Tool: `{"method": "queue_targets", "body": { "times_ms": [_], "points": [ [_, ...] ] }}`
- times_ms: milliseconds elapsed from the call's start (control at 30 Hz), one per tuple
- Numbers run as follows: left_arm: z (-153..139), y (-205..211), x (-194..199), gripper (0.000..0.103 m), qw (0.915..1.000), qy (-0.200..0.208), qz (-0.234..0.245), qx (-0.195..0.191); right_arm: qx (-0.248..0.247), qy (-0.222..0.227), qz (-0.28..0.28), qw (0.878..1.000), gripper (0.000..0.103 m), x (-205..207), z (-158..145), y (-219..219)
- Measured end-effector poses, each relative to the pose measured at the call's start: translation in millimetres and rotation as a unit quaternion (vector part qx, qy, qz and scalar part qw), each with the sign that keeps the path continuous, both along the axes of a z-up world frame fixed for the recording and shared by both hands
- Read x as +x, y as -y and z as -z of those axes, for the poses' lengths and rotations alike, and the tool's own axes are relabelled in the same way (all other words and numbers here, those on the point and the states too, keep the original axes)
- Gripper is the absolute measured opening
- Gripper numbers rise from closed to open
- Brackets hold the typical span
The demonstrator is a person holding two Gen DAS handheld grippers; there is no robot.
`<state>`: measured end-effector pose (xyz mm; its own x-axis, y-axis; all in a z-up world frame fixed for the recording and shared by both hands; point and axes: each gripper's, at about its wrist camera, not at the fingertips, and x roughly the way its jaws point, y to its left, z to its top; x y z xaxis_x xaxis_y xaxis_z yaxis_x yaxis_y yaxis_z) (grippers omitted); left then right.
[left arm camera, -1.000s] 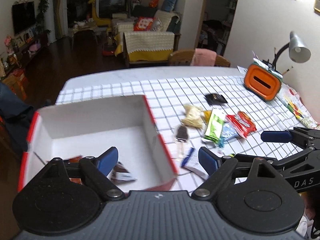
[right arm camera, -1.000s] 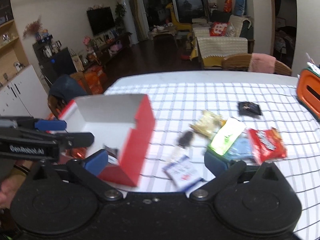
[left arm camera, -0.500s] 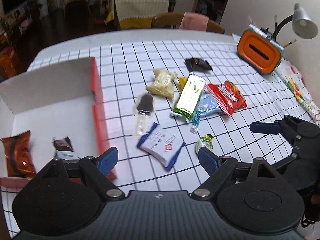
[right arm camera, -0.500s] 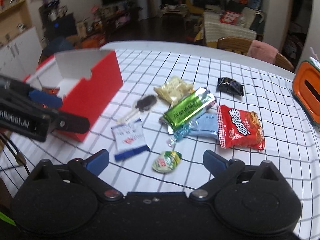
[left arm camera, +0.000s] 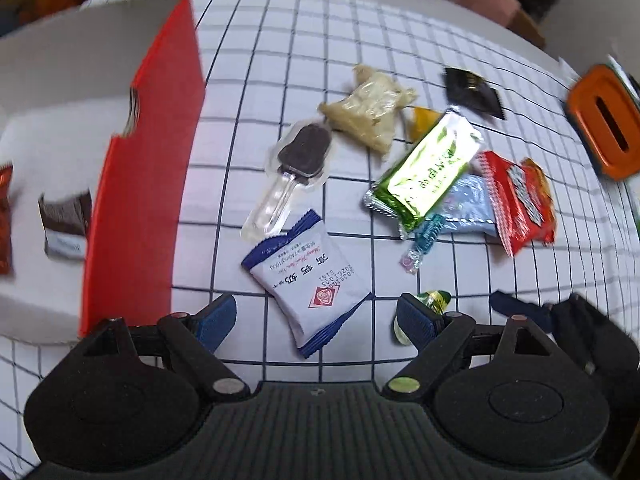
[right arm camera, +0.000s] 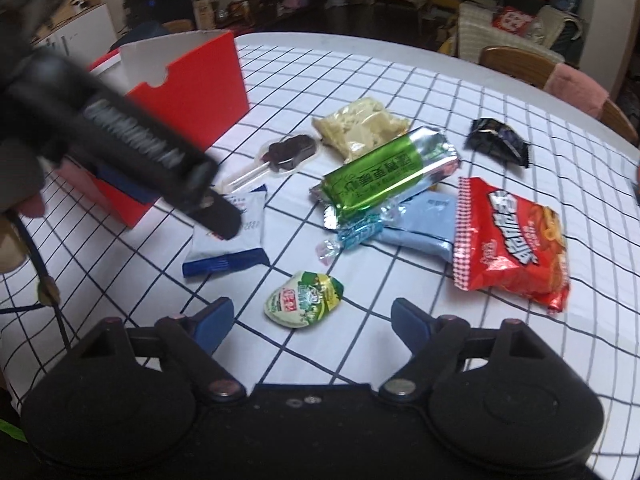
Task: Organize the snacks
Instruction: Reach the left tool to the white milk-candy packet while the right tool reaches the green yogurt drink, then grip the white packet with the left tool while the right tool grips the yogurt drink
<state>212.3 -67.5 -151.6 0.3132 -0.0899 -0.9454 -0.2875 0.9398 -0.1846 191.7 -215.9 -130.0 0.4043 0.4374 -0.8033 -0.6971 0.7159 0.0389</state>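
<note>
While both grippers hang over it, the table (right arm camera: pixel 460 92) with its white cloth and dark grid lines fills most of each view. On its left side stands the big red box (left arm camera: pixel 136 208), open at the top and white inside. A brown packet (left arm camera: pixel 66 220) lies on the box floor, and an orange-red one peeks in at the far left edge.

Near the far right edge of the left view sits an orange holder (left arm camera: pixel 604 120) with a slot in it.

Snacks lie in a loose bunch on the cloth beside the box. The red chip bag (right arm camera: pixel 512 240) is on the right. The shiny green bar (right arm camera: pixel 384 176) lies partly on top of a pale blue packet (right arm camera: pixel 424 228). Behind them is a tan bag (right arm camera: pixel 360 128), and a black packet (right arm camera: pixel 498 142) sits farther back. A chocolate pop (left arm camera: pixel 300 156) in clear wrap lies near the box.

The left gripper (left arm camera: pixel 316 320) has its jaws wide and holds nothing. The white and blue packet (left arm camera: pixel 308 280) lies flat on the cloth between its two fingers, not touched.

The right gripper (right arm camera: pixel 308 320) has just been closing its jaws a bit, but they are still far apart and hold nothing. The small green candy (right arm camera: pixel 304 300) lies on the cloth between its fingers, just ahead of them. A tiny blue twist candy (right arm camera: pixel 352 234) lies near the green bar.
</note>
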Motion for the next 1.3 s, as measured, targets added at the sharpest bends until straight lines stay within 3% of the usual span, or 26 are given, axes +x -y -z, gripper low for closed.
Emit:
{"method": "queue_targets", "body": {
  "times_ms": [333,567,700,867,933,1300],
  "points": [
    [27.0,-8.0,29.0,0.088,0.9946,-0.058,-0.085,0.009,0.002,-0.023,-0.031,0.999,0.075,19.7,11.0,-9.1],
    [37.0,-7.0,39.7,0.088,0.9912,-0.080,-0.103,0.021,-0.026,-0.023,-0.054,0.998,0.067,23.5,17.5,-20.1],
    [37.2,-2.0,43.0,0.086,0.9915,-0.081,-0.097,0.031,-0.045,-0.006,-0.069,0.997,0.053,19.7,17.6,-26.1],
    [36.0,8.6,46.2,0.069,0.9921,-0.079,-0.078,0.058,-0.048,0.000,-0.075,0.996,0.048,18.6,17.1,-25.8],
    [34.3,13.5,46.8,0.054,0.9928,-0.075,-0.065,0.067,-0.046,0.002,-0.074,0.996,0.047,17.5,16.9,-24.9],
    [26.6,2.1,26.5,0.047,0.9972,-0.048,-0.044,0.036,-0.004,-0.017,-0.016,1.000,0.046,16.0,2.0,-2.8]
  ]
}}
